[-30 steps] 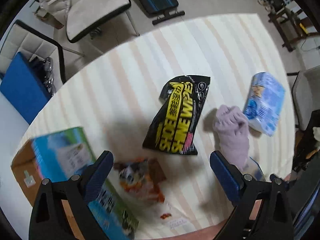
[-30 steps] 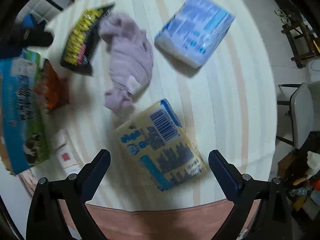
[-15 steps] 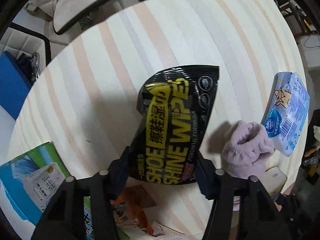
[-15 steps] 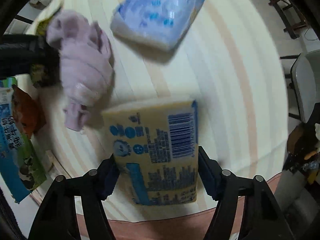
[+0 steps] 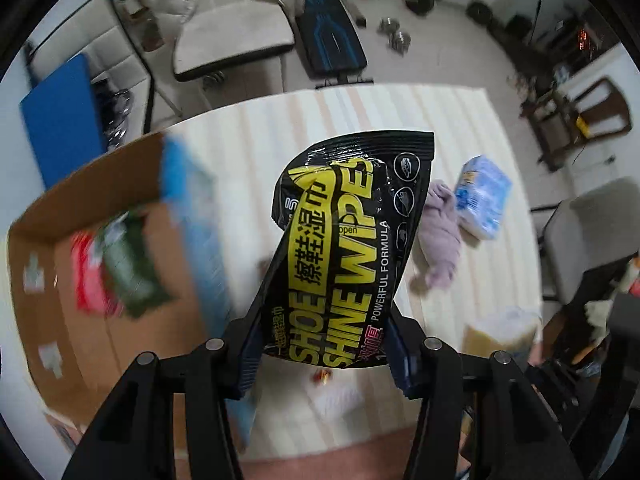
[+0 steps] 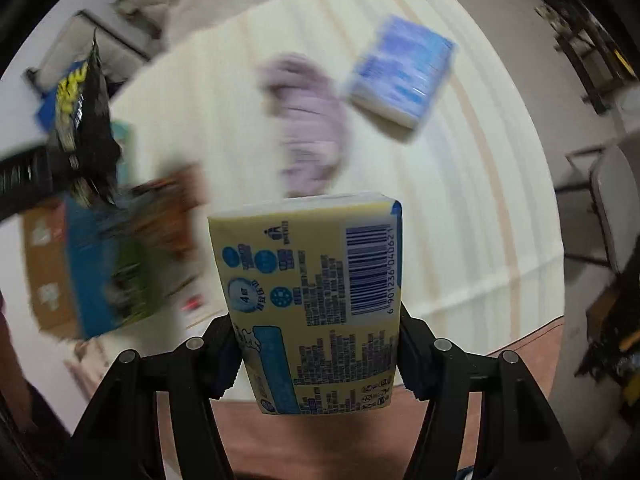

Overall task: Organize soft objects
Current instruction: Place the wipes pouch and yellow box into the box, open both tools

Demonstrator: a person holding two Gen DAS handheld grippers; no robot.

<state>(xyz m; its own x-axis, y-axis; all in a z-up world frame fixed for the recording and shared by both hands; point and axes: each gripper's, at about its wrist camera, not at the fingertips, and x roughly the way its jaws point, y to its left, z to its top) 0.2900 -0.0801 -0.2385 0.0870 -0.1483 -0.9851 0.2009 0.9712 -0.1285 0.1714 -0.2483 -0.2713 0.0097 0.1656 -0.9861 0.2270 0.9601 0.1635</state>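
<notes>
My left gripper [image 5: 320,344] is shut on a black and yellow shoe wipes pack [image 5: 344,248] and holds it in the air above the striped table [image 5: 280,128], just right of an open cardboard box [image 5: 104,264]. The pack also shows in the right wrist view [image 6: 82,120]. My right gripper [image 6: 318,344] is shut on a yellow tissue pack [image 6: 316,296], lifted over the table's near edge. A lilac sock [image 5: 440,236] [image 6: 310,124] and a blue tissue pack [image 5: 482,196] [image 6: 402,70] lie on the table.
The box holds red and green packets [image 5: 116,264]; it also shows blurred in the right wrist view [image 6: 88,264]. Chairs [image 5: 232,36] and a bench [image 5: 332,36] stand beyond the table. Another chair [image 5: 596,232] stands at the right.
Both grippers have closed on their packs and lifted them off the table. The left gripper has swung its pack beside the box.
</notes>
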